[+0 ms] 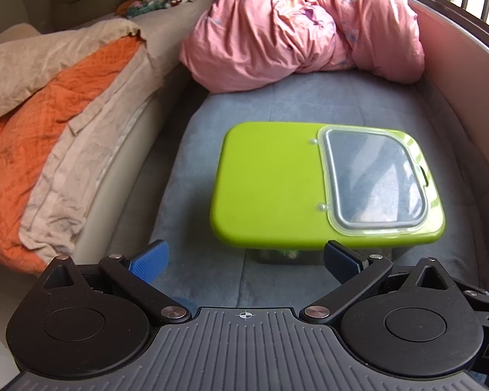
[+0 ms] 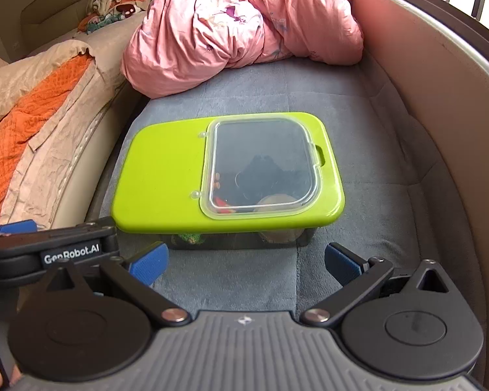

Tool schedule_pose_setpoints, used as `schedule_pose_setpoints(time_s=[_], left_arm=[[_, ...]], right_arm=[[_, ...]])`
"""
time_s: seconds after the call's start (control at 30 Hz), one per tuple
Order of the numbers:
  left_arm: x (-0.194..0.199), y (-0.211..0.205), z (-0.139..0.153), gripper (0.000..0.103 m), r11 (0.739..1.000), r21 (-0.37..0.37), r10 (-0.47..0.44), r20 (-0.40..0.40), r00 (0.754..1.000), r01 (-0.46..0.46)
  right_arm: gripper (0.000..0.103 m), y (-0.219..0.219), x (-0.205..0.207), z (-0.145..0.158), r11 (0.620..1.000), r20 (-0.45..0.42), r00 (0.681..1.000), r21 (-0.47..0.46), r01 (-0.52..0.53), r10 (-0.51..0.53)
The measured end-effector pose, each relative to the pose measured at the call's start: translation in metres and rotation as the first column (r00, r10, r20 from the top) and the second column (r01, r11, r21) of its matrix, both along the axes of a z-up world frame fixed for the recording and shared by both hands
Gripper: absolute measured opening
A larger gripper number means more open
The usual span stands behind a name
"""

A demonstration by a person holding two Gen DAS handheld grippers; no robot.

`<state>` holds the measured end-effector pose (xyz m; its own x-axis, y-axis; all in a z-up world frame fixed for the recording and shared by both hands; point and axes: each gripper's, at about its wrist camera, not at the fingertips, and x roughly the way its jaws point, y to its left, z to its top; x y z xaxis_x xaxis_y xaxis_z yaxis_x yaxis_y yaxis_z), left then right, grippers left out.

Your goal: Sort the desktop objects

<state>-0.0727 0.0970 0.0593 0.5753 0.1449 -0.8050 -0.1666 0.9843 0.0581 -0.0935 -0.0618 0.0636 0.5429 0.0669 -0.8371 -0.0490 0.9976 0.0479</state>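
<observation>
Right wrist view: green-lidded box (image 2: 166,176) sits closed on the grey cushion (image 2: 375,228), its clear hatch (image 2: 260,166) latched, a few small items dimly visible through hatch and smoky base. Right gripper (image 2: 246,262) hangs just short of the box's near edge, jaws spread wide, holding nothing. Left gripper (image 1: 244,260) is the same from its own view: released, empty, near side of the box, and its body shows beside the box's near-left corner with "GenRobot.AI" readable on it. Pink duvet (image 2: 231,26) is bunched behind the box; orange blanket (image 2: 32,104) lies off its left side. My worry: soft cushion lets the box tip if I pry the hatch one-handed, and both tools crowding the near edge could collide.
</observation>
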Motion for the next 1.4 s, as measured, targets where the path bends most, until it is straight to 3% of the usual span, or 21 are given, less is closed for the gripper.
schedule_pose_setpoints(time_s=[0.17,0.5,0.83,1.4], left_arm=[[0.007,0.006,0.001,0.103,1.000,-0.004,-0.026,0.003,1.000,0.026],[0.000,-0.004,0.003,0.103,0.999,0.005,-0.042,0.010,0.999,0.041],[0.002,-0.002,0.001,0.103,0.999,0.024,-0.023,0.008,1.000,0.023],[0.002,0.006,-0.014,0.103,1.000,0.019,0.000,-0.035,0.999,0.001]], right_arm=[[0.103,0.001,-0.002,0.000,1.000,0.010,1.000,-0.015,-0.003,0.003],[0.103,-0.024,0.011,-0.001,0.995,0.028,0.996,-0.037,0.088,-0.087],[0.103,-0.012,0.011,-0.007,0.996,0.019,0.999,-0.067,0.051,-0.050],[0.103,0.000,0.011,-0.021,0.999,-0.050,0.999,-0.035,0.008,-0.010]])
